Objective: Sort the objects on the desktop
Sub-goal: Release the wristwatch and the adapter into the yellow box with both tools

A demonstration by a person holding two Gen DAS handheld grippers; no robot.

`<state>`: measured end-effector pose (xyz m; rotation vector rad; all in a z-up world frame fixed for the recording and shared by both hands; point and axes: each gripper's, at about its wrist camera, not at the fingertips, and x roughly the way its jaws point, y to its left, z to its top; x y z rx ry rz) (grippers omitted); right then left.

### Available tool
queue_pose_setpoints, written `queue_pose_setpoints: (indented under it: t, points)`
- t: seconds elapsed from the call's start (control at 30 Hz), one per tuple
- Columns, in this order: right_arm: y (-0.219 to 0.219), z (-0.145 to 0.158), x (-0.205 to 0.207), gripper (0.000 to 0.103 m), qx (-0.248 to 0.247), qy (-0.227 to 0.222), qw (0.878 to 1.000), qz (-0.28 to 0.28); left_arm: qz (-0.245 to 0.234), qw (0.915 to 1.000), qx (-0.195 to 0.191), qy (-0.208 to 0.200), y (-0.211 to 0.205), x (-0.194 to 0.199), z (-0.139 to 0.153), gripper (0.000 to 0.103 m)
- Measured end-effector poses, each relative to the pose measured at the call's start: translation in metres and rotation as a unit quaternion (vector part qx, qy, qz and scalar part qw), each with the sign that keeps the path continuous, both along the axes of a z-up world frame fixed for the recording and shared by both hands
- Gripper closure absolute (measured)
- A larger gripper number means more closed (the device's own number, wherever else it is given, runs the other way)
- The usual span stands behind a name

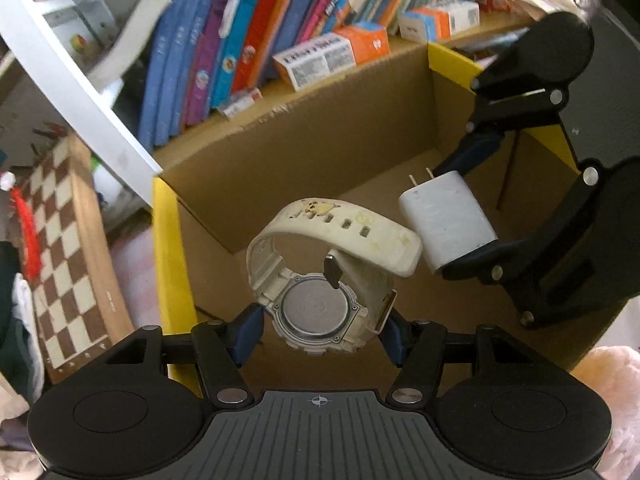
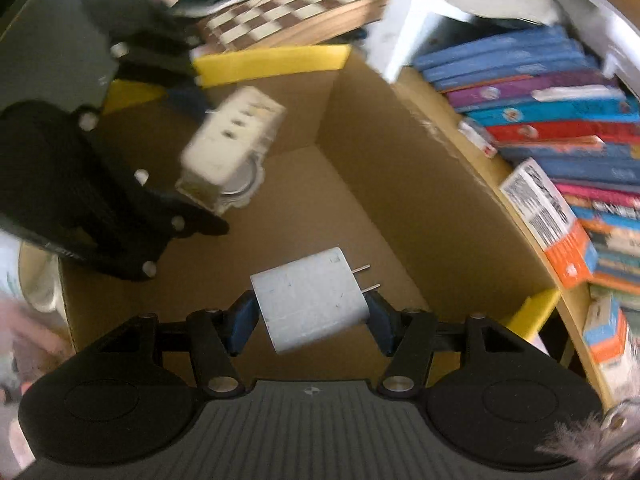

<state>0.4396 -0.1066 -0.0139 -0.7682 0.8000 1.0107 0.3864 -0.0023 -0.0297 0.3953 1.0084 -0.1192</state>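
Note:
My left gripper is shut on a cream wristwatch, back plate facing the camera, strap curling up above the case. It hangs over the inside of an open cardboard box with yellow rim edges. At the right of the left wrist view my right gripper holds a white plug charger, prongs pointing up-left. In the right wrist view the right gripper is shut on the charger, prongs to the right, above the box floor. The watch and left gripper appear blurred at upper left.
A shelf of upright books and orange-white cartons runs behind the box. A chessboard lies left of the box, beside a white shelf post. The box floor under both grippers is bare cardboard.

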Motion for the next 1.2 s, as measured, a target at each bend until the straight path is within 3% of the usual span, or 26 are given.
queue_pose_setpoints:
  t: [0.2,0.27,0.4,0.63,0.77,0.87,1.0,1.2]
  points:
    - [0.011,-0.006,0.005,0.047,-0.036,0.014,0.999,0.037,-0.024,0.999,0.034,0.017,-0.004,0.004,-0.005,0.042]
    - [0.012,-0.007,0.005,0.047,-0.041,0.018,0.998,0.038,-0.03,0.9987,0.037,0.019,-0.005,0.005,-0.005,0.043]
    - [0.013,-0.008,0.005,0.047,-0.044,0.024,0.998,0.039,-0.039,0.9982,0.037,0.027,-0.008,0.007,-0.004,0.056]
    - [0.014,-0.008,0.002,0.046,-0.047,0.021,0.998,0.035,-0.036,0.9985,0.036,0.019,-0.011,0.009,-0.005,0.056]
    - [0.013,-0.006,0.004,0.04,-0.033,0.018,0.999,0.025,-0.039,0.9986,0.035,0.006,-0.011,0.006,0.002,0.051]
    - [0.007,0.001,0.006,0.026,-0.005,0.016,1.0,0.006,-0.043,0.9982,0.039,-0.014,-0.011,0.0,0.01,0.047]
    - [-0.003,0.016,0.007,0.025,0.034,0.011,0.999,-0.023,-0.039,0.9974,0.037,-0.047,-0.009,-0.009,0.026,0.039]
    - [-0.014,0.038,-0.001,0.024,0.071,-0.005,0.997,-0.042,-0.023,0.9954,0.023,-0.09,-0.005,-0.024,0.051,0.038]
